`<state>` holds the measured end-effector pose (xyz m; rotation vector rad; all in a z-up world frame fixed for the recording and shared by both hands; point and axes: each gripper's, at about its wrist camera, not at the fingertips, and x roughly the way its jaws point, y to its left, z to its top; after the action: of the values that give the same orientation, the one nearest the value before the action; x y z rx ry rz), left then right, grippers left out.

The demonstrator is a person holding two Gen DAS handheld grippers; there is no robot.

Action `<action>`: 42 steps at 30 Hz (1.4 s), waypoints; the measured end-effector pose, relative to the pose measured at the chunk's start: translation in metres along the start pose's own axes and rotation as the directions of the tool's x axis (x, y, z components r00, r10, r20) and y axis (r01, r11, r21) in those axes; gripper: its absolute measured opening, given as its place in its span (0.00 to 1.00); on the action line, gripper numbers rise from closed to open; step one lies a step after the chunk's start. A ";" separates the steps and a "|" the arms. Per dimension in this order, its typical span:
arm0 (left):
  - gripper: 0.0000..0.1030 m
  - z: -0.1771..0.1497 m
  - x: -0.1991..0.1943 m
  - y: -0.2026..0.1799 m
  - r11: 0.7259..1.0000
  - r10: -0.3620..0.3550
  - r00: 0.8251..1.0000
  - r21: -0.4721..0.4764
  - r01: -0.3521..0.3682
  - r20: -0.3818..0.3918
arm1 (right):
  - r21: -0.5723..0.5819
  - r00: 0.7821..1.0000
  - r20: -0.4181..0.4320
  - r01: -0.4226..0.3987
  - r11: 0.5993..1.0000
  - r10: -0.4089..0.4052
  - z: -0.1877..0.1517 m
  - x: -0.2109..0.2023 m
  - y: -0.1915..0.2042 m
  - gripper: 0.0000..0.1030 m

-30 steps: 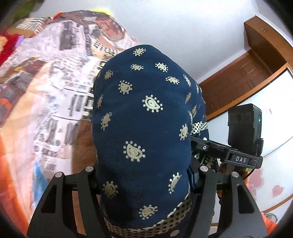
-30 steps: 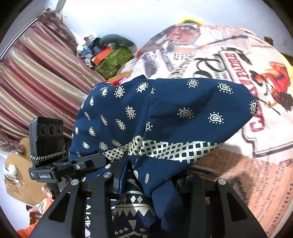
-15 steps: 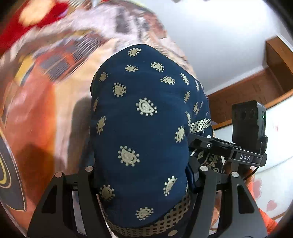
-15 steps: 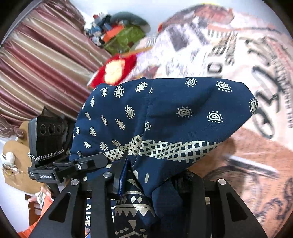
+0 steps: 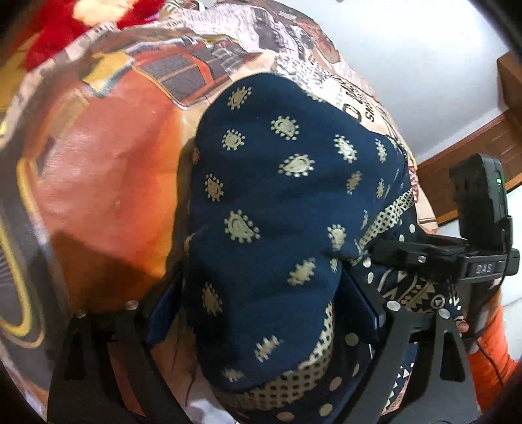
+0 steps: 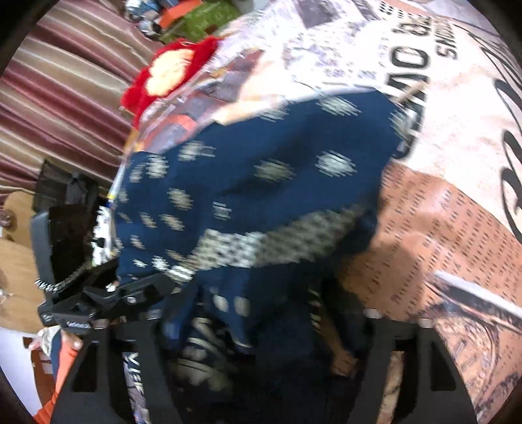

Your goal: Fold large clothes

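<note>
A navy garment (image 5: 277, 228) with gold paisley dots and a checked gold band is bunched over my left gripper (image 5: 261, 313), and its folds hide the fingertips. The jaws stand wide with cloth between them, resting over the printed bedspread (image 5: 107, 182). In the right wrist view the same garment (image 6: 261, 182) is blurred and drapes over my right gripper (image 6: 261, 326), whose jaws also stand wide with cloth in between. The right gripper's body (image 5: 479, 257) shows at the left view's right edge; the left one (image 6: 91, 293) shows at the right view's left.
The bedspread (image 6: 440, 163) has newspaper and poster prints. A red plush item (image 6: 169, 75) lies at its far side, with clutter (image 6: 195, 16) and striped curtains (image 6: 65, 81) behind. A wooden door frame (image 5: 473, 137) and white wall stand at right.
Both grippers have tipped down toward the bed with the garment. Both grippers' jaws have spread apart, and the cloth has slumped from a taut dome into looser folds.
</note>
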<state>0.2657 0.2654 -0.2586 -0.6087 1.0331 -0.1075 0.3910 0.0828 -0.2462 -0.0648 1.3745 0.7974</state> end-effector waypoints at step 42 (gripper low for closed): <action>0.95 0.045 -0.007 -0.022 0.932 0.336 0.928 0.089 -0.353 0.161 | -0.375 0.948 0.150 0.317 0.871 -0.280 -0.088 -0.077 0.039 0.96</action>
<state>0.3037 0.2684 -0.2250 -0.3160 0.9723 0.1830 0.2972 0.0339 -0.1829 -0.5415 1.0639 0.7931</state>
